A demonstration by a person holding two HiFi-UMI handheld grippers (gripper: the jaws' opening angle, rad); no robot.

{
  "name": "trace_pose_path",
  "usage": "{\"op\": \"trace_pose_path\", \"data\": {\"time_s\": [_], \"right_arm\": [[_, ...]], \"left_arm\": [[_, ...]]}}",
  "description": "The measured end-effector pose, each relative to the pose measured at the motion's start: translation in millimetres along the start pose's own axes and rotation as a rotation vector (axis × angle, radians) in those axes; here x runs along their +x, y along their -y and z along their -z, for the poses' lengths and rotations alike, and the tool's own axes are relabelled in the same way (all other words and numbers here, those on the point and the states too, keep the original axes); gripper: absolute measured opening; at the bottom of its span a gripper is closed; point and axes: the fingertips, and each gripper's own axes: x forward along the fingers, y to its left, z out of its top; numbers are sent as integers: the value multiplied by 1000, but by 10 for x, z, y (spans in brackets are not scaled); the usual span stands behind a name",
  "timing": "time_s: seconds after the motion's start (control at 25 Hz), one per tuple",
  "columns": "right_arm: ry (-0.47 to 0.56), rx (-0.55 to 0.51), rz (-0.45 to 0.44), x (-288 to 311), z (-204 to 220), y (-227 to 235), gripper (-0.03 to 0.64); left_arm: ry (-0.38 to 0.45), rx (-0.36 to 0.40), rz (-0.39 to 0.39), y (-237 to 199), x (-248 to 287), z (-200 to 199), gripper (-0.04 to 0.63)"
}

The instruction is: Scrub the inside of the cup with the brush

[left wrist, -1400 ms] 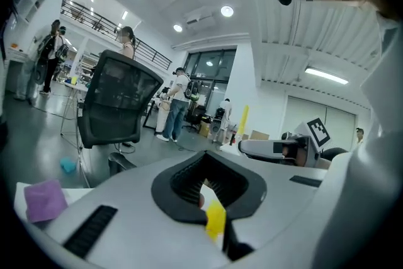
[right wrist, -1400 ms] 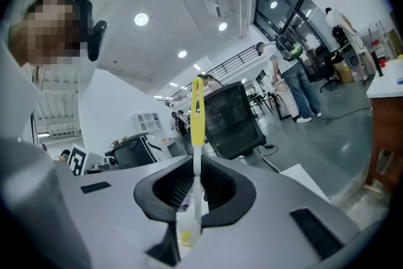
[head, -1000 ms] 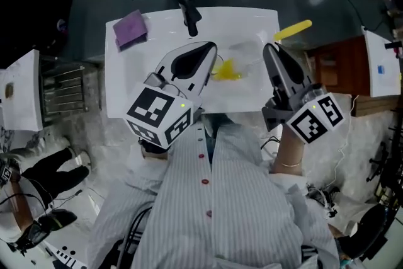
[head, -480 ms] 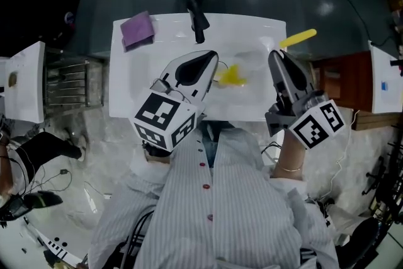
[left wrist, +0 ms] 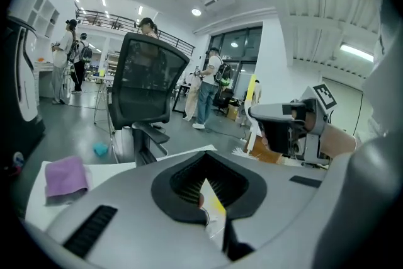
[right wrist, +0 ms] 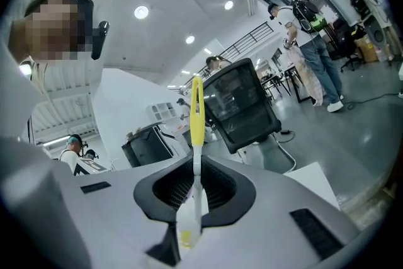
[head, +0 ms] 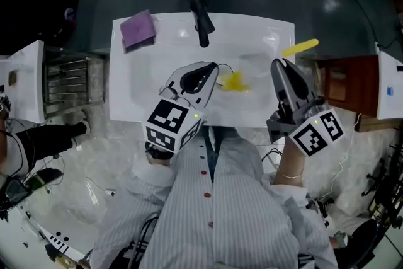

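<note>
A purple cloth (head: 137,29) lies ahead and to the left of the left claw (head: 213,67) on the white bench (head: 129,86), and a black office chair (left wrist: 146,82) stands beyond. Both claws point forward, dipped slightly. The left claw is clamped on the thin clear-and-yellow cup (head: 234,81). The right claw (head: 281,66) pinches the brush (head: 301,47), its yellow handle jutting ahead.
</note>
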Motion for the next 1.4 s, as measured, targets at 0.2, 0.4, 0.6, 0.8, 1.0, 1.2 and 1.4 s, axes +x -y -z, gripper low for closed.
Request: {"op": "trace_pose_path", "data": {"time_s": [0.2, 0.4, 0.6, 0.8, 1.0, 1.2, 1.4], "right_arm": [[-27, 31, 27, -9, 165, 171, 58], [-57, 70, 52, 41, 361, 340, 58], [-89, 103, 62, 121, 515, 517, 58], [-93, 113, 70, 234, 626, 694, 58], [-93, 129, 82, 225, 687, 763, 57], [-94, 141, 100, 200, 757, 848, 57], [-85, 151, 121, 184, 812, 911, 58]], "left_arm": [[-50, 32, 17, -25, 136, 301, 9], [-124, 8, 68, -32, 316, 708, 9], [-194, -28, 96, -77, 481, 1081, 9], [-242, -9, 130, -167, 665, 1400, 9], [-298, 62, 173, -124, 714, 1619, 11], [-318, 130, 213, -120, 786, 1779, 112], [-383, 135, 227, -174, 822, 2120, 203]]}}
